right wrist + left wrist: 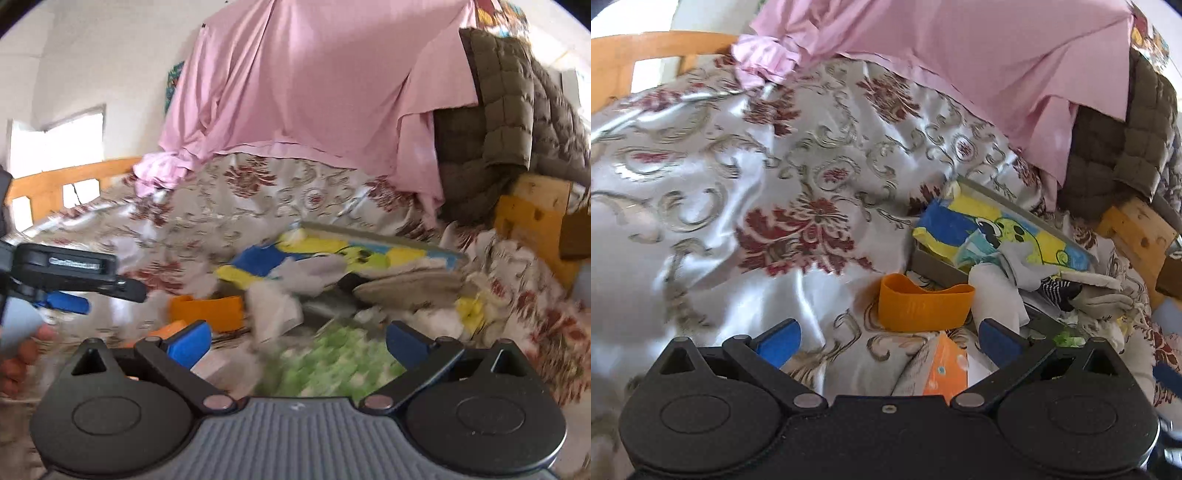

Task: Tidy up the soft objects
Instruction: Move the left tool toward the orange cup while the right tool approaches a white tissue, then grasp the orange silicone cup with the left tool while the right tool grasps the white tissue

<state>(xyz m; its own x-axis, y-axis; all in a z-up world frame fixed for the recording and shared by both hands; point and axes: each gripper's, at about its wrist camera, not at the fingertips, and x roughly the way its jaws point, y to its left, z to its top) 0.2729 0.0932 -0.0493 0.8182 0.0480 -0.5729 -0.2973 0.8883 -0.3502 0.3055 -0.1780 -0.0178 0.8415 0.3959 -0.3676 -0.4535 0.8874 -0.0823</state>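
Left gripper (pixel 888 341): jaws wide, empty. Right gripper (pixel 299 345): jaws wide, empty. Ahead-right of the left gripper, the cartoon-print cloth (pixel 997 230) lies with its long axis running left-near to right-far.

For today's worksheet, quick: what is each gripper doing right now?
Left gripper: open, holding nothing.
Right gripper: open, holding nothing.

A home bedroom. A floral satin bedspread (pixel 746 177) covers the wooden-framed bed (pixel 55 184). A pink sheet (pixel 314 92) hangs at the far side.
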